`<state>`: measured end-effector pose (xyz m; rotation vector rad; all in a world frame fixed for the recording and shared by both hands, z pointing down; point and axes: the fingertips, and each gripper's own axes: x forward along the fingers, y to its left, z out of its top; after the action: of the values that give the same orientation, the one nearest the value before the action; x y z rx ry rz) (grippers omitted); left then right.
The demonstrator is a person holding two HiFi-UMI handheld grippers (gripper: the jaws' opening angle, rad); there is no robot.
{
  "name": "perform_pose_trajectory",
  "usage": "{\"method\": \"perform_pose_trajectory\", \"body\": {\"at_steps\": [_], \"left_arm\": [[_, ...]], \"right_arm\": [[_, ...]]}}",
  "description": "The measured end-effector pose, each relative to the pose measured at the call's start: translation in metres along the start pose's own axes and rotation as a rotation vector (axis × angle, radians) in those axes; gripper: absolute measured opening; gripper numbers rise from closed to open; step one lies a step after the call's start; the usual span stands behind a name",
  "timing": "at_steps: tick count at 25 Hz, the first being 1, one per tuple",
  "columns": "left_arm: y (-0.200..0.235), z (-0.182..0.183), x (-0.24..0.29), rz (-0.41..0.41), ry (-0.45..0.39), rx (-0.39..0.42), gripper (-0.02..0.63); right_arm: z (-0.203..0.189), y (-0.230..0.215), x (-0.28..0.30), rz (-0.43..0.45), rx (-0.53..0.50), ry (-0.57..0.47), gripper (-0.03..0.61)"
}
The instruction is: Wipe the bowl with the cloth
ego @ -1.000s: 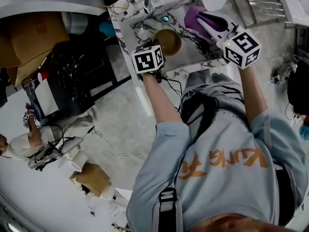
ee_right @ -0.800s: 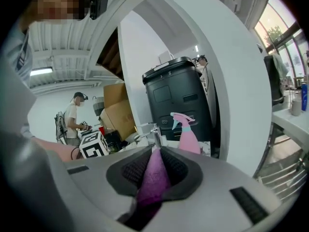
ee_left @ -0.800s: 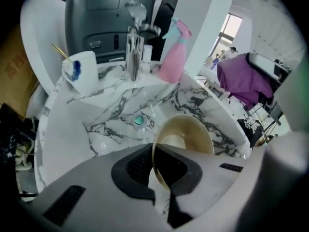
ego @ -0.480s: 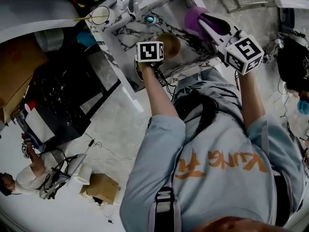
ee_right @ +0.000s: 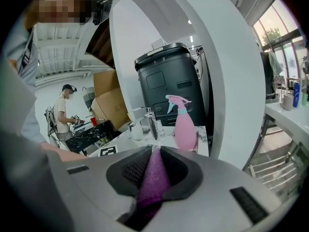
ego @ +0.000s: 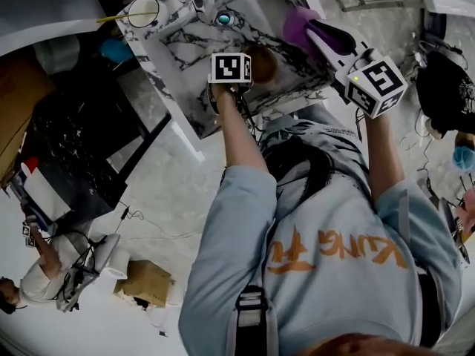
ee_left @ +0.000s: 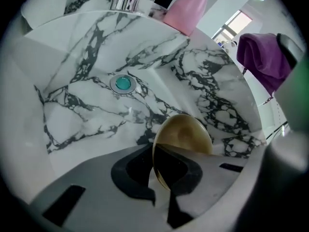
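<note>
Tongs first, in the head view: the left tongs are reaching down into the sink and gripping the bowl. The right tongs are holding the cloth off to their right, apart from the bowl.

In the left gripper view, the jaws are pinching the bowl's near rim, so it is standing on edge just ahead of them. Whether it is resting on the sink floor I cannot tell. The cloth is hanging well off to the upper right, touching nothing of the bowl.

In the right gripper view, the jaws are clamping a fold of cloth and pointing toward the spray bottle, not the bowl.

By my judgement, both pick-ups are done and no wiping is happening yet. Bringing cloth and bowl together is what is remaining.
</note>
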<state>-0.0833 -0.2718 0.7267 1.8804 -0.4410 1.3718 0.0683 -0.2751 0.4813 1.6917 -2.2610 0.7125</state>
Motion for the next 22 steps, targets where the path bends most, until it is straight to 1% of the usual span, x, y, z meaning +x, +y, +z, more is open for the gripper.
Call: {"method": "perform_pose_trajectory", "body": {"at_steps": [2, 7, 13, 18, 22], "left_arm": [[0.000, -0.002, 0.004, 0.004, 0.002, -0.003, 0.028], [0.000, 0.000, 0.008, -0.012, -0.026, -0.026, 0.028], [0.007, 0.003, 0.008, 0.049, -0.050, 0.004, 0.029], [0.007, 0.014, -0.013, 0.071, -0.143, -0.006, 0.029], [0.012, 0.019, -0.039, 0.117, -0.214, -0.008, 0.029]], "right_arm": [[-0.001, 0.003, 0.000, 0.005, -0.007, 0.009, 0.071], [-0.001, 0.003, -0.002, 0.011, -0.024, 0.019, 0.071], [0.000, 0.012, -0.006, 0.024, -0.040, 0.016, 0.071], [0.004, 0.020, -0.011, 0.040, -0.057, 0.000, 0.071], [0.011, 0.030, -0.009, 0.063, -0.066, -0.021, 0.071]]}}
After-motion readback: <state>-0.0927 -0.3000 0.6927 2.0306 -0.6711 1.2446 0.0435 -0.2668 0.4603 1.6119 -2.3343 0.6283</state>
